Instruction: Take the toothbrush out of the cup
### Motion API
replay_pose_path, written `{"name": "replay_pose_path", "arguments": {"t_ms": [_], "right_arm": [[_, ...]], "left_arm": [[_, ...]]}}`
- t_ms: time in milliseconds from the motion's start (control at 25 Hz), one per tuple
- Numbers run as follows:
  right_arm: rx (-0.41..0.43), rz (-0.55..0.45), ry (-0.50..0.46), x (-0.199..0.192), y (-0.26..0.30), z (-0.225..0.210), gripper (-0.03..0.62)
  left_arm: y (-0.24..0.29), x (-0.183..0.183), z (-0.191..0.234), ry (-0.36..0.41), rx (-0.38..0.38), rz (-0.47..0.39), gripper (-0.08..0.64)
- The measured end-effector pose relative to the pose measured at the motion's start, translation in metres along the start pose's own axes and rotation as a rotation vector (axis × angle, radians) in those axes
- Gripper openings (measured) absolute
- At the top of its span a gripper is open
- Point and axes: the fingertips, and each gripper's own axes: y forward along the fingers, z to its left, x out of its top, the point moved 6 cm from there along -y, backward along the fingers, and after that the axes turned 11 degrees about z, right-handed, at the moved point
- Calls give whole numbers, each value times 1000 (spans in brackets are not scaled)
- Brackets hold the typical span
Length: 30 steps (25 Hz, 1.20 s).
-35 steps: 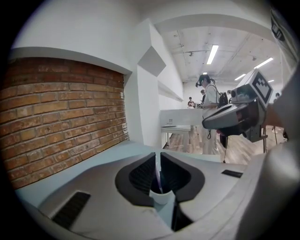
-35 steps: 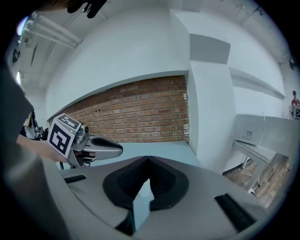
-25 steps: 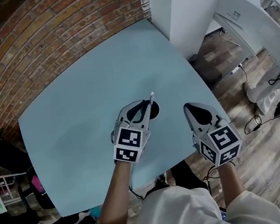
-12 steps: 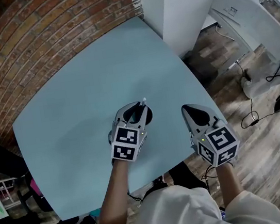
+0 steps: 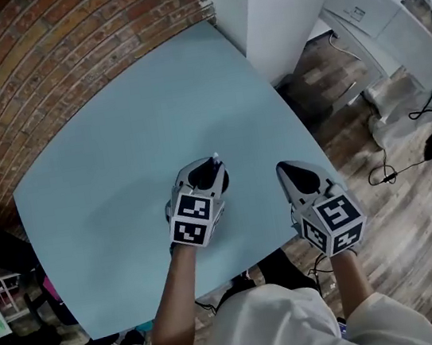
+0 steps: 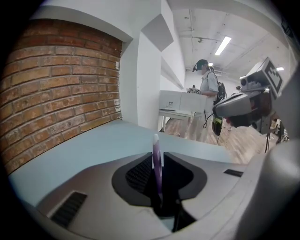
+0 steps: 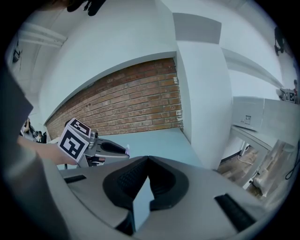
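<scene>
Plainly, I had the toothbrush pinched over the cup.
My left gripper (image 5: 208,170) was clamped on the purple toothbrush (image 6: 156,164), holding it upright so it could lift straight out of the cup (image 5: 223,181), which sat mostly hidden right under the jaws. I couldn't tell whether the handle had cleared the rim. My right gripper (image 5: 290,173) hung to the right of the cup, jaws together on nothing, out of the lift's way.

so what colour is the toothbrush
Purple with a white tip; the toothbrush shows best in the left gripper view.
</scene>
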Motion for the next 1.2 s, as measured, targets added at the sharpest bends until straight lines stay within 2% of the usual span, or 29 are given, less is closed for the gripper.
{"name": "replay_pose_path", "arguments": {"t_ms": [680,1200], "right_arm": [[-10,-17,5,-1,-14,4,20],[-9,-73,-39,6,-43,29,20]], "left_arm": [[-8,-1,0,-24,10,-31,83],[-66,13,-7,16,68,-175,81]]}}
